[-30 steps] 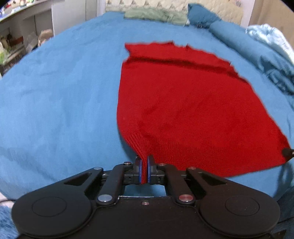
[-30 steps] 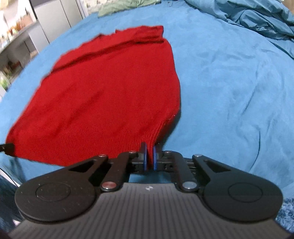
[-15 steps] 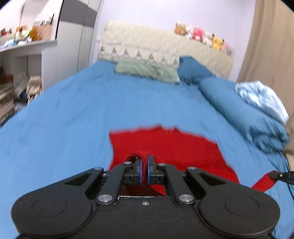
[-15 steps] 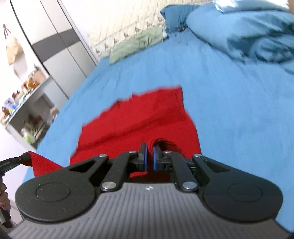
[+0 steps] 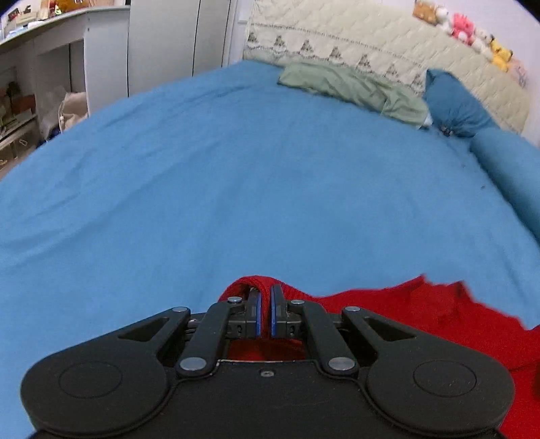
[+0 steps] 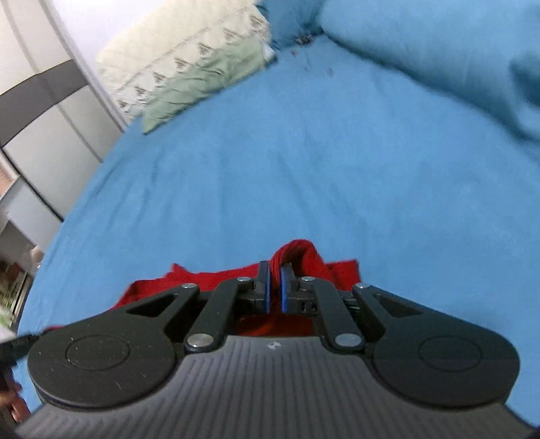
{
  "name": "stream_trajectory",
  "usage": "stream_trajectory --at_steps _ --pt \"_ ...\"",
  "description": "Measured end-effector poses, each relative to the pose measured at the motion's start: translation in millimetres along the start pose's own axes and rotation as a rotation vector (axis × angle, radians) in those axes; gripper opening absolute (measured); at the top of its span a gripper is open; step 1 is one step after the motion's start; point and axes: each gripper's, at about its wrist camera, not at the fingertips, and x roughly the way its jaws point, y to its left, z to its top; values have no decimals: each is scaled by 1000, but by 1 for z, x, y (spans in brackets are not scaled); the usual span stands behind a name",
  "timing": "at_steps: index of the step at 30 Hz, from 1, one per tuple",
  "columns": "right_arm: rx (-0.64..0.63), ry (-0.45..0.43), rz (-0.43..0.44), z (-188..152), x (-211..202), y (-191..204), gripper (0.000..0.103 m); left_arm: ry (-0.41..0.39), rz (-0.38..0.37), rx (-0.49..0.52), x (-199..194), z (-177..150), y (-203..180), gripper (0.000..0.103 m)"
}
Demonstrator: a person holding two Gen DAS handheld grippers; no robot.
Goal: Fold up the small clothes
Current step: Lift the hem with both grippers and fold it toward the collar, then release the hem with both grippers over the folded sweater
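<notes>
Hem carried up over the sweater

I've swept both corners of the red sweater (image 5: 438, 314) across the blue bed (image 5: 236, 185); my left gripper (image 5: 264, 305) and right gripper (image 6: 275, 282) each stay clamped on a bunched corner, so the first fold is nearly laid.

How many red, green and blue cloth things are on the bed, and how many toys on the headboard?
Red: 1, sweater
Green: 1, cloth
Blue: 3, sheet, pillow, duvet
Toys: about 5; blurry
Total: about 10
</notes>
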Motion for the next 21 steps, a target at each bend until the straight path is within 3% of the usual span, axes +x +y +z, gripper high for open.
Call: stream_trajectory --at_steps 2,3,4,6,7,10,13,16,19,21 --pt "11 -3 -9 1 15 -3 22 0 -7 10 7 3 2 9" --pt "10 -12 -3 1 16 -4 25 -7 -5 6 7 8 3 18" --pt "8 -31 -6 3 17 -5 32 -19 3 0 4 12 7 42" --pt "1 -79 -11 6 11 -5 93 -80 11 12 -17 13 12 75" --pt "-27 -115 -3 3 3 -1 102 -119 2 43 -28 12 12 77" --pt "-180 -173 28 -18 -21 17 103 -107 -11 185 -51 -5 1 79" --pt "-267 -127 76 -50 -31 30 103 -26 -101 228 -56 -37 -5 84" --pt "-291 -39 117 -76 -24 38 103 47 -123 250 -49 -69 -10 84" --pt "-306 85 62 -92 -6 35 103 68 -104 288 -44 -90 -12 85" --pt "-345 67 -13 -96 0 29 103 52 -99 318 -45 -95 -13 86"
